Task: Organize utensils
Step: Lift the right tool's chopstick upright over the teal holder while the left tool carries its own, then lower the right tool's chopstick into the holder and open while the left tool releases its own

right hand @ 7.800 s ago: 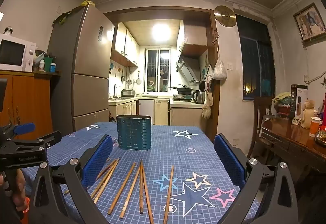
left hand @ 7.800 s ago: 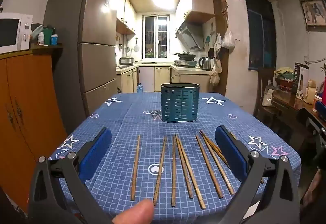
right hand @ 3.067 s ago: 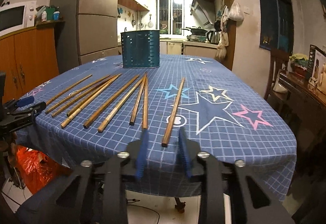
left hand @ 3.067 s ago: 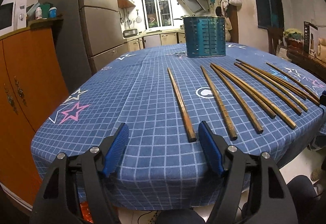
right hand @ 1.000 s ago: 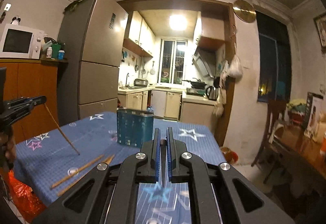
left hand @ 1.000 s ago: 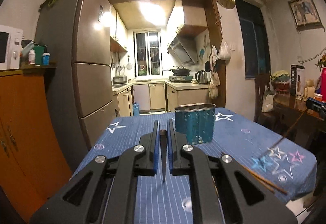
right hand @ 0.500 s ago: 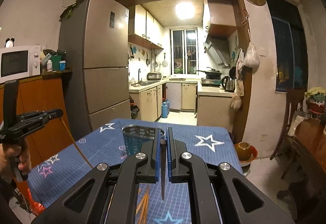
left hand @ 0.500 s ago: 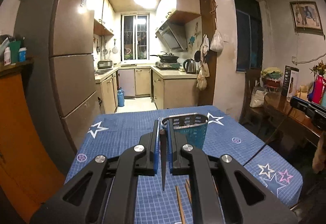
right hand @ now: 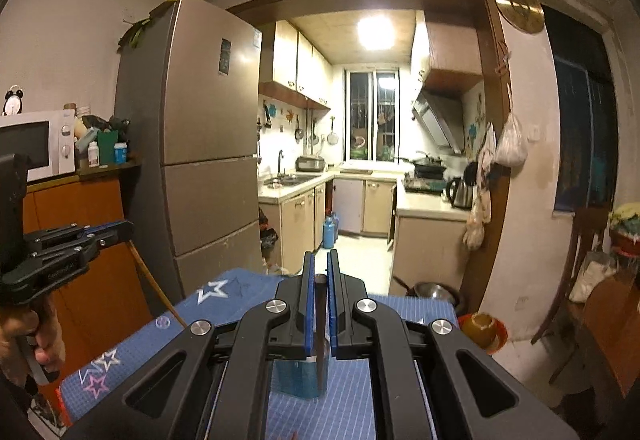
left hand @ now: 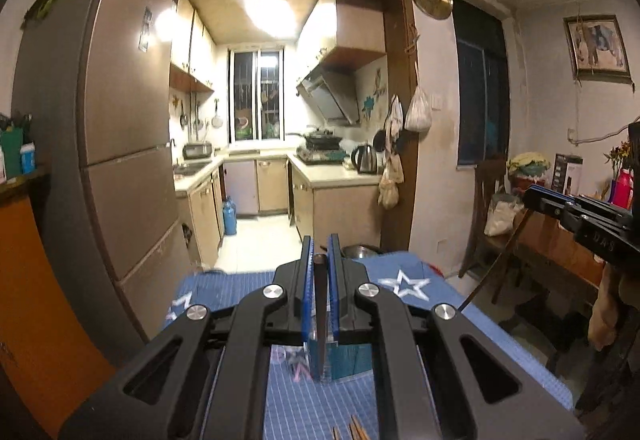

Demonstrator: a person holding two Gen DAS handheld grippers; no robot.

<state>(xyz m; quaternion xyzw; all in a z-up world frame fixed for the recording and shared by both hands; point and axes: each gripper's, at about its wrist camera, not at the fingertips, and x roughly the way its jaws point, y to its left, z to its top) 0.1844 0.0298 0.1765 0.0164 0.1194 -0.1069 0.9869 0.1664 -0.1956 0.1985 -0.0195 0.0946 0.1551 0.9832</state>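
Left gripper (left hand: 321, 260) and right gripper (right hand: 318, 272) each clamped near the top of a chopstick (left hand: 320, 320) hanging toward six o'clock over teal holder (right hand: 298, 376); light, stiff, probably slippery.

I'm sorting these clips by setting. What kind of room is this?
Likely a home dining area opening onto a small kitchen: a fridge, a stove under a hood, and a table with a blue cloth.

My left gripper (left hand: 321, 260) and right gripper (right hand: 318, 272) are matte black, slotted frames with round silver screws, blue ridged pads (left hand: 306, 292), and pale lettering stamped along the side.
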